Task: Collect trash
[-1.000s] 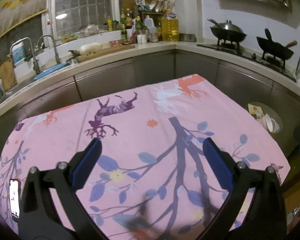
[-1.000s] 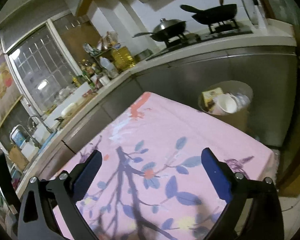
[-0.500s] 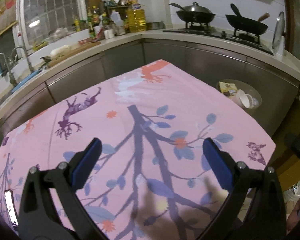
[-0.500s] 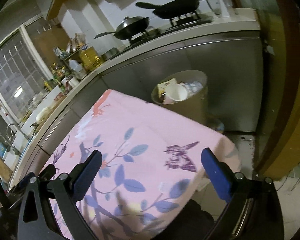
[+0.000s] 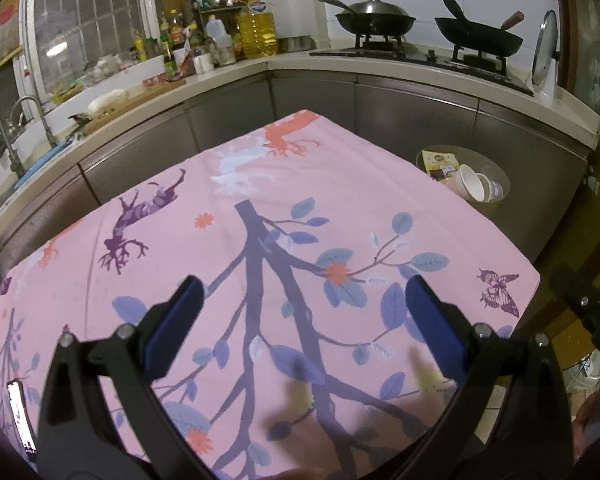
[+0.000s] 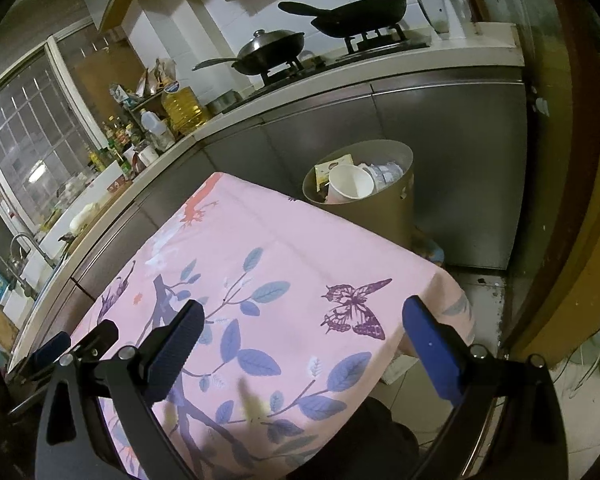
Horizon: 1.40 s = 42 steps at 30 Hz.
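pink cotton tablecloth (image 5: 340, 208) printed with blue leaves, a dark branch and one purple butterfly is covering the one table. one round tan trash bin (image 6: 384, 204) is standing on the floor just beside the table's far right corner, against the grey cabinet fronts (image 6: 452, 152); it is holding one white paper cup (image 6: 350, 184), one yellow packet (image 6: 329, 171) and some crumpled clear plastic. two black woks (image 5: 374, 20) are sitting on the gas stove (image 5: 420, 58). the left gripper (image 5: 299, 300) and the right gripper (image 6: 300, 322) are both hanging above the cloth with blue-padded jaws spread wide, gripping nothing and touching nothing. one lit phone (image 5: 20, 416) is lying at the cloth's near left edge.
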{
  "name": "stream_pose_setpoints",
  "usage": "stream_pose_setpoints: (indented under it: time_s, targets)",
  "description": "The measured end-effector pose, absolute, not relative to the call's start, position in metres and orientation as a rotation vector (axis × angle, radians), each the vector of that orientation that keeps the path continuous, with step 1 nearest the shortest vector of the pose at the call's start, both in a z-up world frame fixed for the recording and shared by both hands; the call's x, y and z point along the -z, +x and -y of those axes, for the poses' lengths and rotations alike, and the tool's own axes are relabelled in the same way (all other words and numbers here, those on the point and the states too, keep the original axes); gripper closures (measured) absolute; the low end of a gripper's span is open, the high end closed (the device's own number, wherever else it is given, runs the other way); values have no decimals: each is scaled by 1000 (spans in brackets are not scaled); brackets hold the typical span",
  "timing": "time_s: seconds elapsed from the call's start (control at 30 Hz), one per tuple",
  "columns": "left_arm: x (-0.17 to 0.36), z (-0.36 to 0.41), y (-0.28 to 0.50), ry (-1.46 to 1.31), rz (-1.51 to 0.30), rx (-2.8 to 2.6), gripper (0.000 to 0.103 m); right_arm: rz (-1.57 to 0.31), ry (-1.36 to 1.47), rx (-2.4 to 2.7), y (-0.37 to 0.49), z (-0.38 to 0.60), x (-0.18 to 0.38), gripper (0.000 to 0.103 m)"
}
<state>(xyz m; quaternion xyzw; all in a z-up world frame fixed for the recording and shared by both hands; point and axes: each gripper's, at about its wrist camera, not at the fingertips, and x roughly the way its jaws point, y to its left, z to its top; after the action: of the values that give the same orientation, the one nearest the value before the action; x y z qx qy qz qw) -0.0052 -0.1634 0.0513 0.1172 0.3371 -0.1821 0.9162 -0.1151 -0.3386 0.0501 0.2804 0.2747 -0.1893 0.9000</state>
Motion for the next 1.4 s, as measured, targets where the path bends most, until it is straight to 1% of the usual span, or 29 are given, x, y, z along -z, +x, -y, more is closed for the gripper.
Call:
stream_pose_setpoints:
  time_s: [1.1, 1.4]
  targets:
    - [-55, 161, -14, 245, -678, 347, 6, -530, 571, 403, -123, 342, -59, 7]
    - [-50, 155, -13, 240, -709, 346, 6, -519, 571, 409, -125, 345, -61, 7]
